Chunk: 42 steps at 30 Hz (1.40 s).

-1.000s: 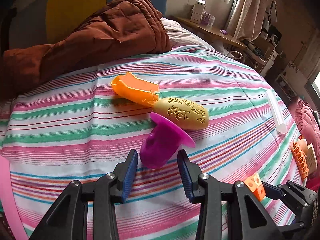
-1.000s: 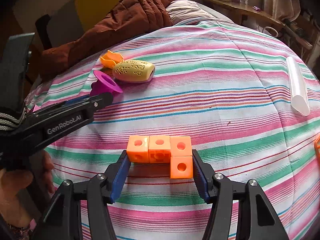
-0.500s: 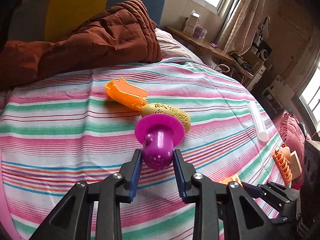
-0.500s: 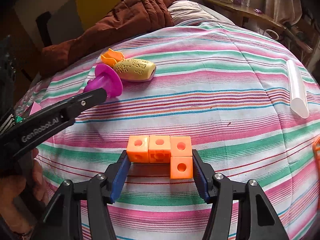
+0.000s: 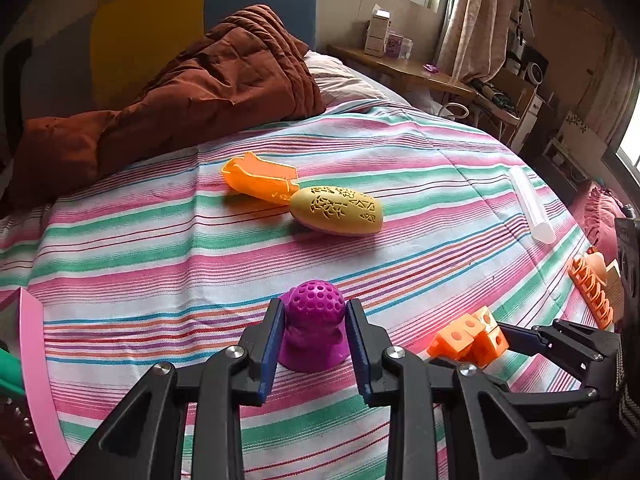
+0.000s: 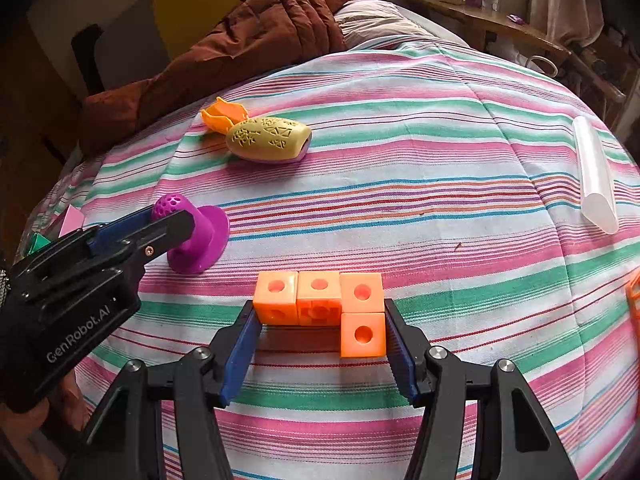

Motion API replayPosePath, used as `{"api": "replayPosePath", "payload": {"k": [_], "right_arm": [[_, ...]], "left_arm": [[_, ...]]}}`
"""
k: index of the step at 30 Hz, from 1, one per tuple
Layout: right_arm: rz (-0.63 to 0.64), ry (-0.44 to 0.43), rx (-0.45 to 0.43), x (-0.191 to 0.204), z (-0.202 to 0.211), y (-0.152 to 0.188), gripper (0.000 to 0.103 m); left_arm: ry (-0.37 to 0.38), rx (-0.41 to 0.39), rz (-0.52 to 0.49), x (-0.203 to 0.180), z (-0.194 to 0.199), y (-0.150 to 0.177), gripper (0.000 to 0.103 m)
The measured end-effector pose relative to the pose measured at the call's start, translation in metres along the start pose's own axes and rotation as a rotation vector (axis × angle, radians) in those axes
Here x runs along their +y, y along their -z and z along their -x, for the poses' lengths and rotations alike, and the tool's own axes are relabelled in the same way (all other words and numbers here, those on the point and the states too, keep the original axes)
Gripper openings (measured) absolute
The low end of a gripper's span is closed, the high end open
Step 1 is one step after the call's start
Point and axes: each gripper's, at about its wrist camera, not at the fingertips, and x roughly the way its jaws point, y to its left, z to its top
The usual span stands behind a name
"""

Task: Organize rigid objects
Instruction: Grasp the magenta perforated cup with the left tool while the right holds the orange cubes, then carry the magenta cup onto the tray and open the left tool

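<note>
My left gripper (image 5: 314, 312) is shut on a purple toy (image 5: 314, 332) with a dotted dome and a wide flange. Both blue pads press its sides, and the dome points away from the camera. In the right wrist view the purple toy (image 6: 204, 240) hangs tilted in the left gripper (image 6: 176, 216), its flange low over the striped bedspread (image 6: 440, 184). My right gripper (image 6: 320, 320) is shut on an L-shaped piece of several joined orange cubes (image 6: 320, 298), one pad at each end. The orange cubes (image 5: 468, 338) also show at lower right in the left wrist view.
An orange scoop (image 5: 256, 178) and a yellow perforated shell (image 5: 336, 210) lie together mid-bed. A translucent white tube (image 5: 532, 204) lies at the right, with an orange ribbed piece (image 5: 592, 288) near the right edge. A brown quilt (image 5: 180, 96) is piled at the head. A pink panel (image 5: 36, 360) stands at the left.
The left jaws closed on the purple toy, which had lain on its side, and lifted it. It now sits nearer the orange cubes, dome pointing away. The right gripper kept still.
</note>
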Motion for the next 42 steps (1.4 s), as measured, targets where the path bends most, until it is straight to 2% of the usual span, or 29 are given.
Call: {"api": "replayPosePath", "payload": {"k": [1, 6, 12, 15, 17, 21, 22, 28, 34, 37, 42], "right_arm": [[0.0, 0.001, 0.0, 0.0, 0.0, 0.0, 0.06], [0.009, 0.006, -0.001, 0.001, -0.001, 0.0, 0.06], [0.025, 0.02, -0.007, 0.003, -0.001, 0.002, 0.06], [0.037, 0.029, -0.012, 0.005, -0.001, 0.003, 0.06], [0.035, 0.028, -0.015, 0.004, -0.001, 0.003, 0.06], [0.015, 0.019, -0.011, 0.002, 0.001, 0.004, 0.06], [0.012, 0.016, -0.009, 0.001, 0.001, 0.003, 0.06], [0.009, 0.009, 0.001, 0.001, -0.001, 0.001, 0.06], [0.066, 0.048, -0.012, 0.008, -0.002, 0.005, 0.06], [0.062, 0.044, -0.015, 0.006, -0.002, 0.005, 0.06], [0.046, 0.027, -0.02, 0.002, 0.0, 0.005, 0.06]], "left_arm": [[-0.012, -0.001, -0.002, -0.002, -0.001, -0.001, 0.034], [-0.013, 0.042, -0.016, -0.004, -0.008, 0.001, 0.034], [0.011, 0.011, 0.079, 0.014, 0.015, 0.01, 0.03], [0.029, -0.002, 0.09, 0.017, 0.026, 0.013, 0.025], [0.035, -0.003, 0.085, 0.015, 0.03, 0.015, 0.025], [-0.007, -0.016, 0.044, 0.006, 0.028, 0.011, 0.026], [-0.007, -0.008, 0.042, 0.003, 0.025, 0.009, 0.03], [-0.066, 0.043, 0.0, -0.008, -0.006, -0.004, 0.031], [-0.024, 0.026, 0.037, -0.001, 0.003, -0.002, 0.03], [-0.013, 0.0, 0.056, 0.003, 0.019, 0.004, 0.03], [0.045, -0.019, 0.128, 0.014, 0.05, 0.017, 0.03]]}}
